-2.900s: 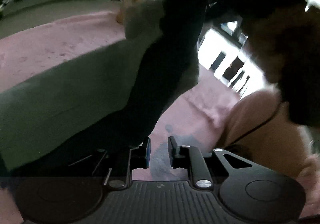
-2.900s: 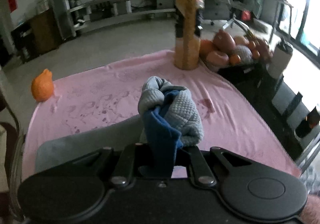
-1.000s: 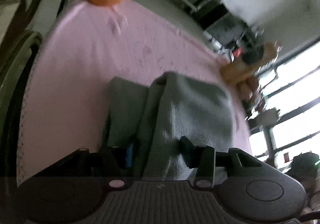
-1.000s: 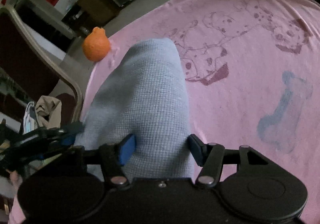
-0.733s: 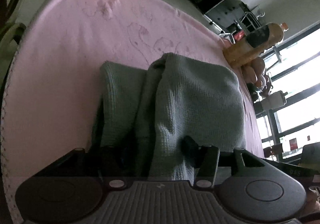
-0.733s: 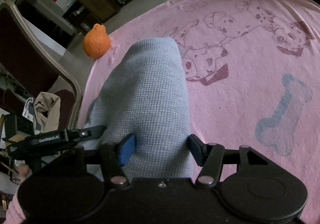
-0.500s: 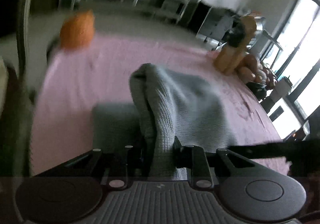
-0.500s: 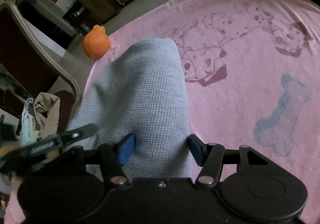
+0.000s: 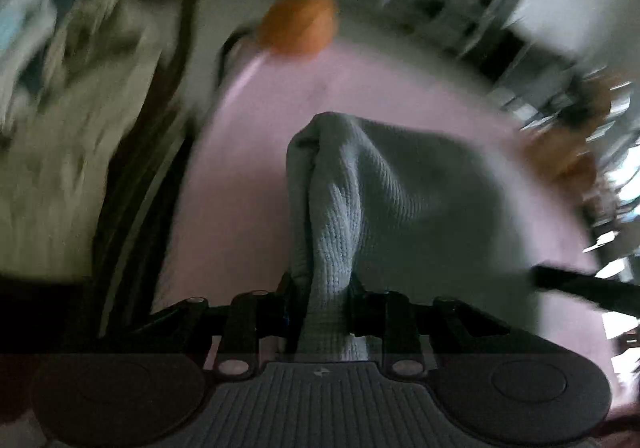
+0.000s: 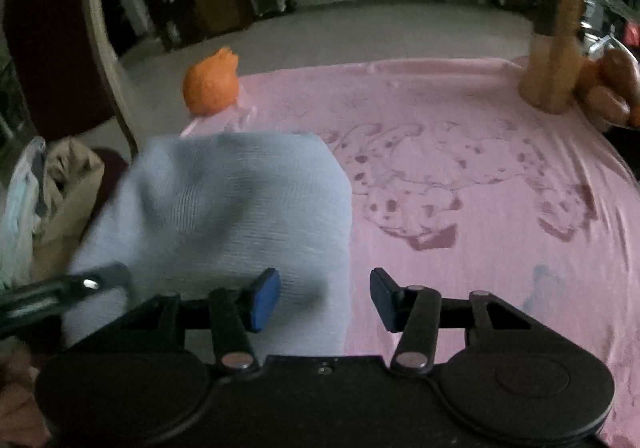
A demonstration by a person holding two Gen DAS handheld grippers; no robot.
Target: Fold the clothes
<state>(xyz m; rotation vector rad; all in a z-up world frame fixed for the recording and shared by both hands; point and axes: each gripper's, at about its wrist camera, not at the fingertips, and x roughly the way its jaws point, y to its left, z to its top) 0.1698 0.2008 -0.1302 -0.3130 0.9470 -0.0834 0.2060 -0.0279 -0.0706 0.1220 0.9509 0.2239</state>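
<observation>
- Garment: grey waffle-knit garment, folded into a thick bundle, lying on the pink cloth toward the table's left edge, near the corner that carries the orange fruit.
- Left gripper: clamped on a bunched ridge of the knit, fabric filling the gap between its fingers; the jaws are easing open. The view is heavily motion-blurred.
- Right gripper: released; its blue pads touch nothing, though the jaws are closing. The bundle's right edge lies below the left pad, with bare pink cloth under the right pad.
- Key relation: the bundle lies ahead and left of the right gripper, its long axis running away from the person toward the fruit. The left gripper is the nearer one, already on the cloth, so the coming move probably depends on that grip.
- Far right corner: tall bottle of orange liquid, dark label unreadable, beside blurred brown-orange items.
- Writing: none legible. The cloth bears printed spotted dogs and a blue bone, with no words.
- Left, off the table: chair.
</observation>
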